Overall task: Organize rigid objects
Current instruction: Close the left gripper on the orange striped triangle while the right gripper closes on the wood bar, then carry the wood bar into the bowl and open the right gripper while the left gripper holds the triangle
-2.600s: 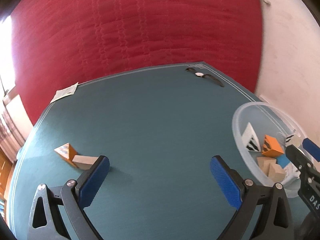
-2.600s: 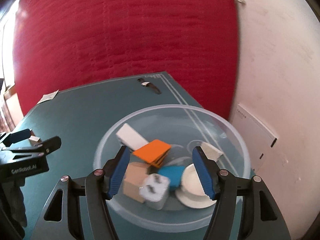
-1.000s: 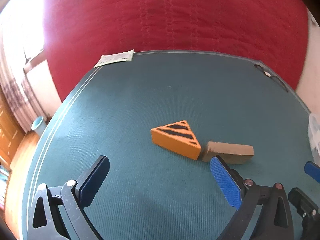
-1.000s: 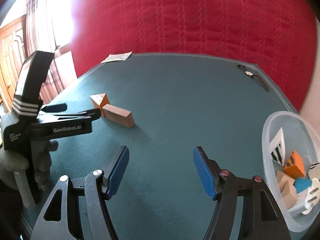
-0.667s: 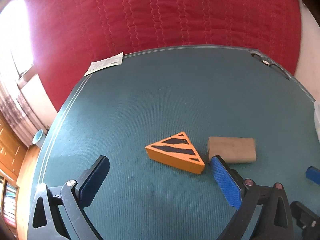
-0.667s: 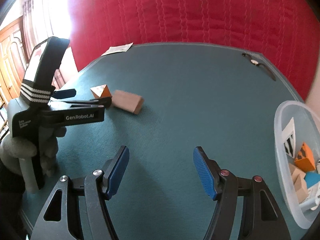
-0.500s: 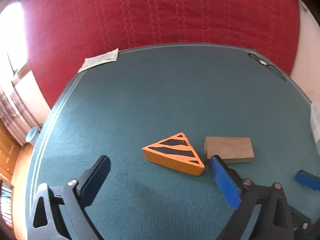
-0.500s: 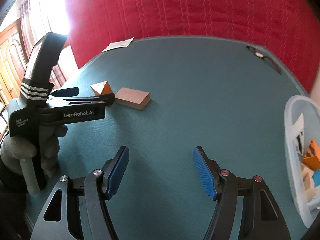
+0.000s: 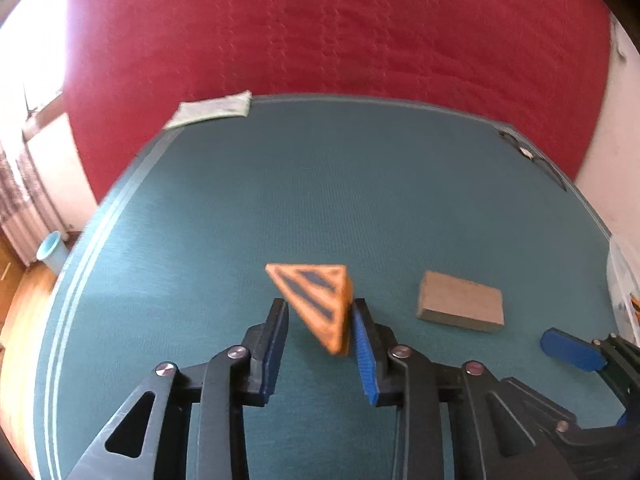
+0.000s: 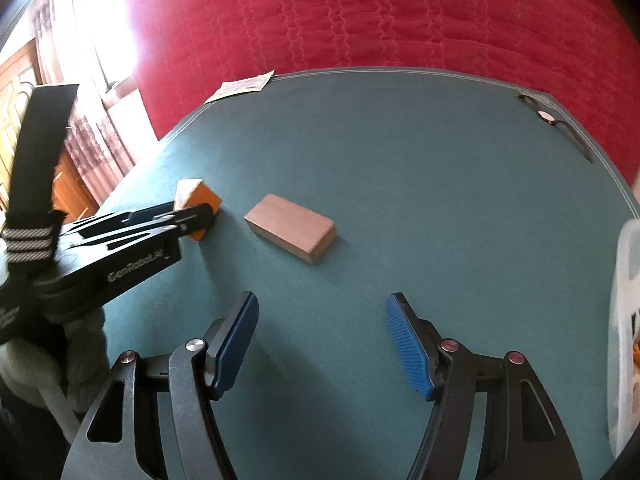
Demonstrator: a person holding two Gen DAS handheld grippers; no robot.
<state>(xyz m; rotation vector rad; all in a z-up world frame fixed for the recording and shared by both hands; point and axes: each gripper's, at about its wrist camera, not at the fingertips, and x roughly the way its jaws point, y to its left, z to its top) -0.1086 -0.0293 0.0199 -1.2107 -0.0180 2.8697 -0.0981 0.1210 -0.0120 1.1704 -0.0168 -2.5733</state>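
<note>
An orange triangular block with black stripes (image 9: 320, 300) sits tilted between the blue pads of my left gripper (image 9: 318, 322), which has narrowed around it; the right pad touches it, the left pad stands slightly apart. The block also shows in the right wrist view (image 10: 198, 204) at the left gripper's tip. A plain tan wooden block (image 9: 460, 306) lies flat on the green table to the right of it, and shows in the right wrist view (image 10: 290, 228). My right gripper (image 10: 320, 340) is open and empty, hovering short of the tan block.
A clear plastic tub (image 10: 624, 320) holding other blocks stands at the table's right edge. A wristwatch (image 10: 554, 122) lies at the far right corner, a paper slip (image 10: 240, 86) at the far left. A red quilt hangs behind the table.
My left gripper closed from wide open around the orange triangular block, which has turned and tilted. My right gripper moved closer to the tan block and stayed open.
</note>
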